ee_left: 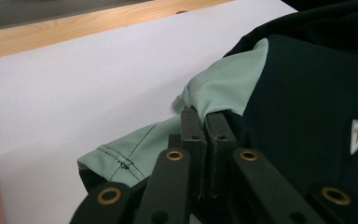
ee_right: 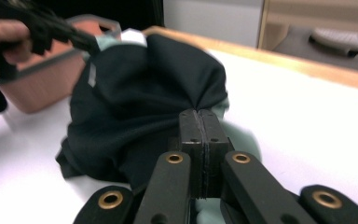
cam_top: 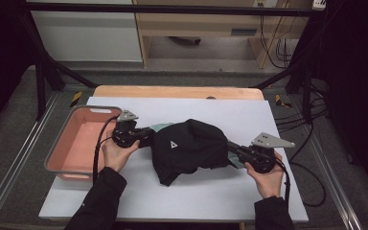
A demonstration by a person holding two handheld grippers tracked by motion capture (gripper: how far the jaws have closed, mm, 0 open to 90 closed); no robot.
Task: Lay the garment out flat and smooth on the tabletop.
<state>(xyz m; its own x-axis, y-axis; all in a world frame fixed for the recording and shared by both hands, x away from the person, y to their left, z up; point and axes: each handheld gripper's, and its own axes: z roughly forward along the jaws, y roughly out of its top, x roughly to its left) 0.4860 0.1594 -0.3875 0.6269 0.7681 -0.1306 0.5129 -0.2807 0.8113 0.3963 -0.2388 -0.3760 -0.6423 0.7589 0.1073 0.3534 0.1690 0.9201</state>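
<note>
Garment: black top (cam_top: pixel 187 146) with mint trim, bunched mid-mat, hanging between both grippers
Left gripper (cam_top: pixel 141 135): jaws pinched on the mint edge
Right gripper (cam_top: pixel 234 149): jaws clamped on gathered black cloth
Step, judged: lift evenly, spread the hands level, keep both pinches firm
Nearby: pink bin (cam_top: pixel 79 143) at left, white mat (cam_top: pixel 268 120)

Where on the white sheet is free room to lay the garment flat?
The sheet is bare behind the garment, toward the wooden edge, and in front, between the forearms. It is crowded at left by the pink bin.
</note>
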